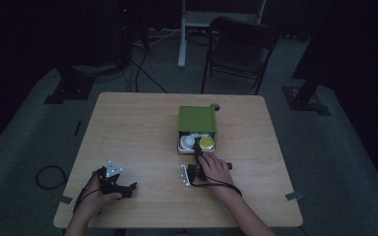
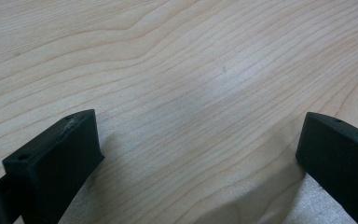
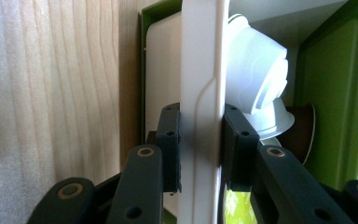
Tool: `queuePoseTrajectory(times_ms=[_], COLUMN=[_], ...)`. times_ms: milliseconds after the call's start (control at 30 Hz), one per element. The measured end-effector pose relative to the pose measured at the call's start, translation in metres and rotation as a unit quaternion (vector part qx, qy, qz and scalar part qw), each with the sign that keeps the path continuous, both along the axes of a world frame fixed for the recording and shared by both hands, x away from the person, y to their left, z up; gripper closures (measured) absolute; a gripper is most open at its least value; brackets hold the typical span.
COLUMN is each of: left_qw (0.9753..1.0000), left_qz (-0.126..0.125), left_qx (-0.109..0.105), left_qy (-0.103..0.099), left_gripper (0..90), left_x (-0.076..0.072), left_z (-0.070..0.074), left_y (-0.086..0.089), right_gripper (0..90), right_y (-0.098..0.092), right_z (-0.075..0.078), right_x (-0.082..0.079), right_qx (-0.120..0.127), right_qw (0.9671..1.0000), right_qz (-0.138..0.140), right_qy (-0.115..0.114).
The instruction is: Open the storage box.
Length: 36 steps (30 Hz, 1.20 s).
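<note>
A green box (image 1: pixel 197 119) stands on the wooden table (image 1: pixel 138 128), with a white drawer (image 1: pixel 183 149) pulled partly out toward me. In the drawer lie a white cup (image 1: pixel 189 142) and a yellow-lidded pod (image 1: pixel 207 143). My right gripper (image 1: pixel 197 156) reaches the drawer's front. In the right gripper view my right gripper (image 3: pixel 200 135) is shut on the drawer's white front wall (image 3: pixel 203 70), with the white cup (image 3: pixel 256 79) and a brown pod (image 3: pixel 303 135) behind it inside the green box (image 3: pixel 326 93). My left gripper (image 1: pixel 130 189) rests at the near left; its jaws (image 2: pixel 200 140) stand open over bare wood.
A small grey round thing (image 1: pixel 214 106) sits behind the box at the table's far edge. A black chair (image 1: pixel 241 46) and a white stand (image 1: pixel 183 34) are beyond the table. Cables (image 1: pixel 49 176) lie on the floor at the left.
</note>
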<state>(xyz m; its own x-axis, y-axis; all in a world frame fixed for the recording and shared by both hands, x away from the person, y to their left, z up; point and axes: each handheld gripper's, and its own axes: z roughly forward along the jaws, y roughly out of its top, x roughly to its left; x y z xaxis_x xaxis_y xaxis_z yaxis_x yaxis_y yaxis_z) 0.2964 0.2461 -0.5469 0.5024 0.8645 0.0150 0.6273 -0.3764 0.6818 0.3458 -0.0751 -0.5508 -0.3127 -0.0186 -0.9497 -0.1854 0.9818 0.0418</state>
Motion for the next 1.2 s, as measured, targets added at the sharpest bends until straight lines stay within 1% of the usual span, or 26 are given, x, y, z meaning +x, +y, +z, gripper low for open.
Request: queuePoseTrajectory(times_ms=[467,733,900,1133,1200], left_qw=[1.0000,1.0000,1.0000,1.0000,1.0000], left_qz=[0.000,0.000,0.000,0.000,0.000], left_qx=[0.000,0.000,0.000,0.000,0.000], left_qy=[0.000,0.000,0.000,0.000,0.000], left_gripper=[0.0,0.0,0.0,0.0,0.0], left_x=[0.000,0.000,0.000,0.000,0.000], left_z=[0.000,0.000,0.000,0.000,0.000], left_y=[0.000,0.000,0.000,0.000,0.000], right_gripper=[72.0,72.0,72.0,72.0,72.0], right_y=[-0.001,-0.001,-0.003,-0.003,-0.003], right_z=[0.003,0.004,0.004,0.005,0.005], right_x=[-0.007,-0.017,-0.023,-0.030,-0.033], right_qx=[-0.002,-0.003,0.004,0.005,0.005], right_qw=[0.9999,0.9998,0.9996,0.9995,0.9994], right_qz=[0.004,0.008,0.014,0.014,0.018], right_qy=[0.014,0.020,0.023,0.028,0.030])
